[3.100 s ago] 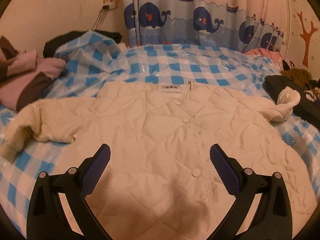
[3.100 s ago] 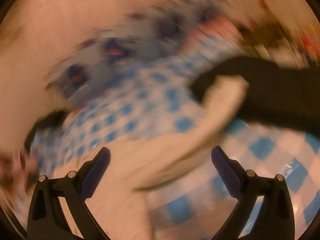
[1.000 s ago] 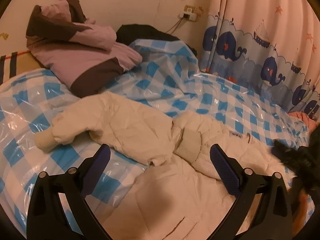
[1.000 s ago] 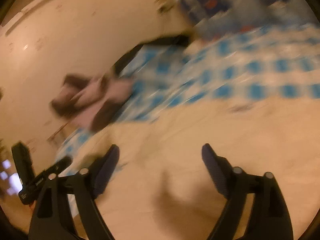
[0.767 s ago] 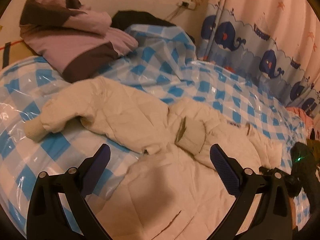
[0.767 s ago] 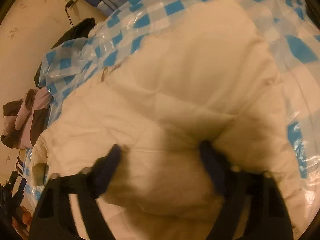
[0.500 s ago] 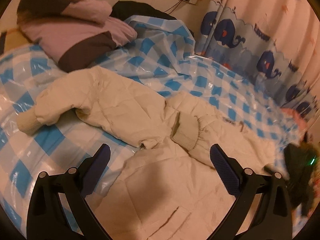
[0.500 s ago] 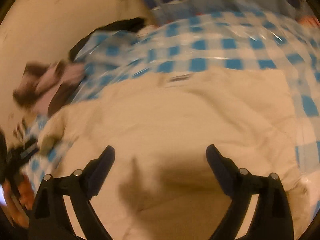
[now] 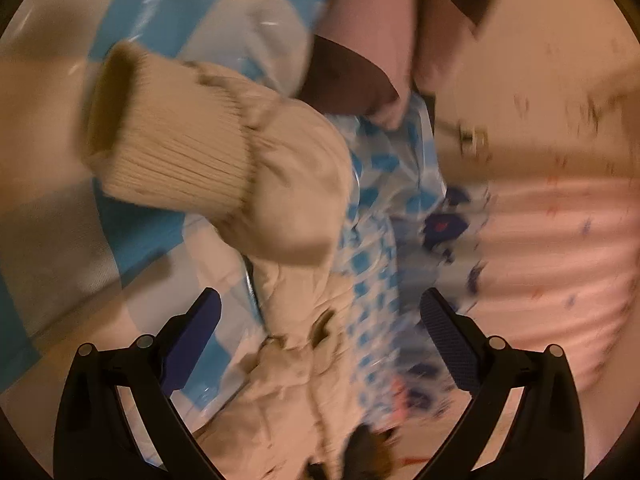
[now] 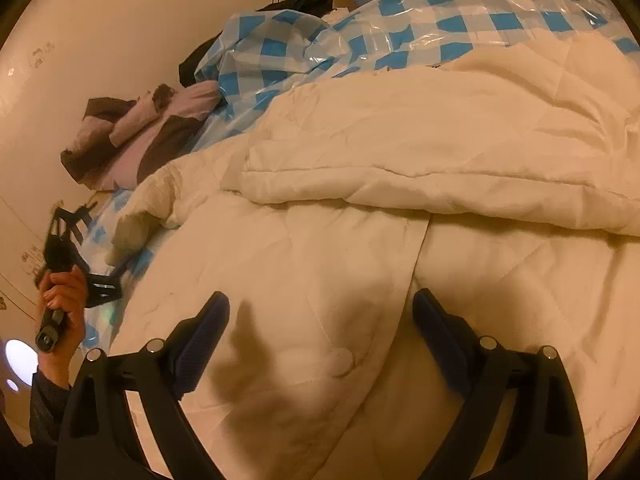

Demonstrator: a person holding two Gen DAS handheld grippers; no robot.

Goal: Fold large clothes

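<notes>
Cream quilted snap-button jacket [image 10: 360, 240] on blue-checked plastic sheet [image 10: 440, 20]; right gripper [image 10: 320, 320] wide, empty; left gripper [image 9: 320, 320] wide beside ribbed cuff [image 9: 172, 144].

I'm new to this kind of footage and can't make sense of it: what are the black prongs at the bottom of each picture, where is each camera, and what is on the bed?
No robot here: a person holds a hand-held gripper in each hand, and a wide-angle camera on each looks forward along its two fingers. The black prongs with blue pads are those fingers.

One picture is from the left gripper. It is blurred, and looks closely at the ribbed cuff of the cream jacket's sleeve. Its jaws are open and hold nothing.

The other is from the right gripper, hovering over the cream quilted jacket, partly folded, with a snap button showing. Its jaws are open and empty, having just opened a little wider. At the left edge you see the person's left hand on the other gripper.

The jacket lies on a blue checked plastic sheet; a pink and brown garment lies near the wall.
</notes>
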